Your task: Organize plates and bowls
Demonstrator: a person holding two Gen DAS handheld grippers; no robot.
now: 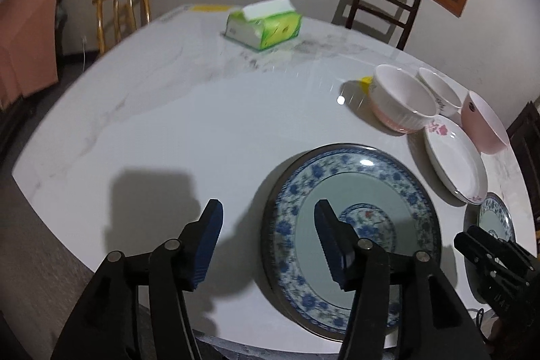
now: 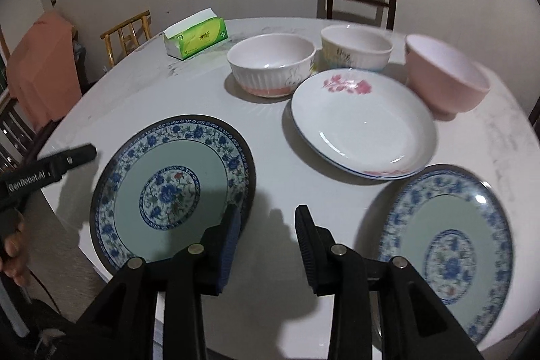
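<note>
A large blue-flowered plate [image 1: 371, 181] [image 2: 189, 164] lies at the table's near edge. A second blue-flowered plate [image 2: 472, 225] [image 1: 496, 215] lies to its right. A white plate with pink flowers [image 2: 361, 120] [image 1: 455, 157] sits behind them. Behind that stand a white ribbed bowl [image 2: 270, 66] [image 1: 401, 100], a cream bowl [image 2: 356, 48] [image 1: 438, 90] and a pink bowl [image 2: 445, 76] [image 1: 482, 123]. My left gripper [image 1: 268, 215] is open and empty above the first plate's left rim. My right gripper [image 2: 268, 218] is open and empty between the two blue plates.
A green tissue pack [image 1: 265, 24] [image 2: 195, 37] lies at the far side of the round white table [image 1: 168, 123]. Wooden chairs [image 1: 381, 5] [image 2: 128, 32] stand around it. A pink cloth [image 2: 40, 66] hangs at the left.
</note>
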